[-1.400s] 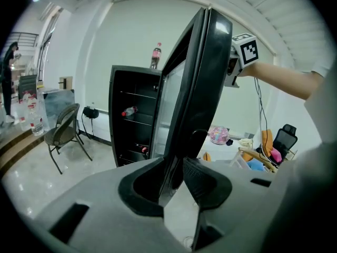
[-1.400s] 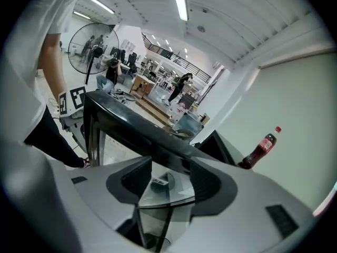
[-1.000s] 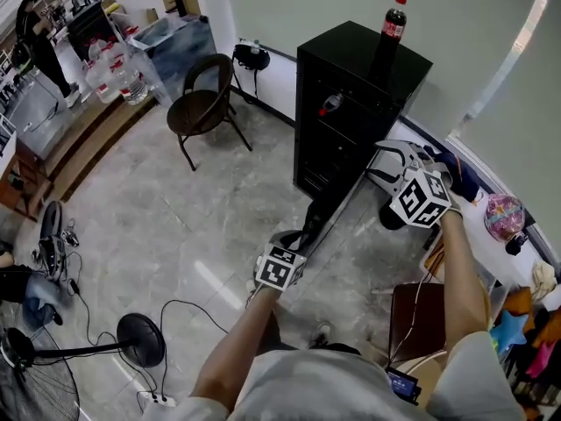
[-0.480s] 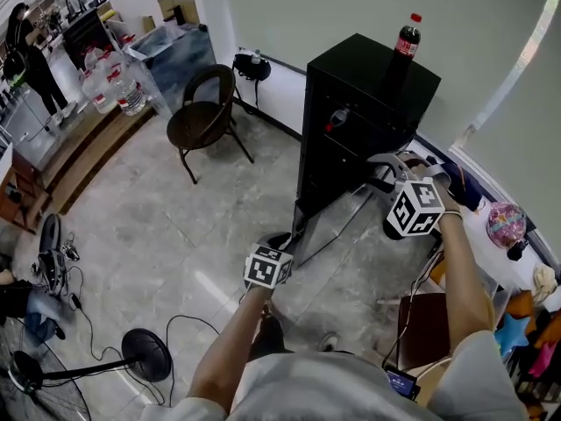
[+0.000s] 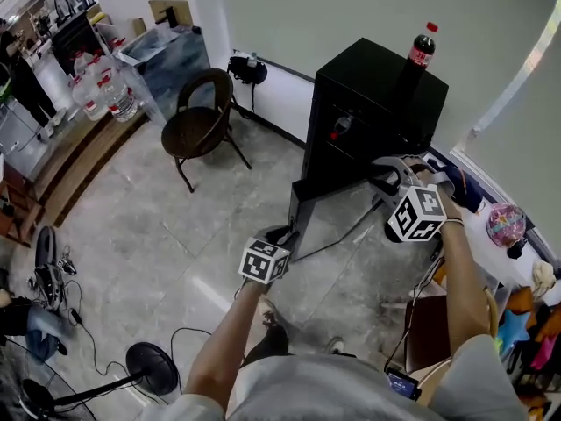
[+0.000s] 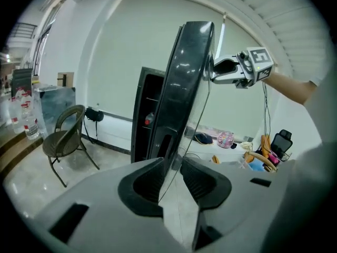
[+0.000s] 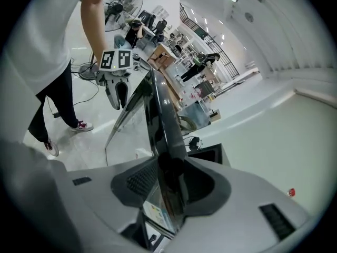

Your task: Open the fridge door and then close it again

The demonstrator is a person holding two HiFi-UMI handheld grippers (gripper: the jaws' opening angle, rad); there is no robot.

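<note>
Grey tiled floor point(image 5: 158, 200) and a pale wall point(image 5: 351, 16) are seen steeply from above. A chair point(image 5: 197, 125) is stood left of the fridge, and a fan point(image 5: 145, 362) is placed at bottom left with its cable trailed over the floor.

The black fridge point(image 5: 386, 86) is set against the wall, right of centre. A cola bottle point(image 5: 422, 49) is stood upright on its top (red cap, dark fill). The door point(image 5: 337, 217) is swung well open, away from the cabinet and toward the person, so the dark inside is exposed. A red-capped item point(image 5: 337, 128) is seen inside, too small to be named.

The door is gripped at two places.
- The left gripper point(image 6: 171, 165) is placed low on the door, near the floor in the head view. The door's thin edge is taken between its jaws, which are set narrow. The pads appear pressed on both faces. The jaws have just been opening slightly, with the door between them.
- The right gripper point(image 7: 168, 175) is placed at the door's top, as shown in the left gripper view. The dark door frame is held in the gap between its pads at a moderate width. The jaws have just been closing onto it.

Each gripper is caught in the other's view at the far end of the door. Both forearms are stretched out toward the fridge.
</note>
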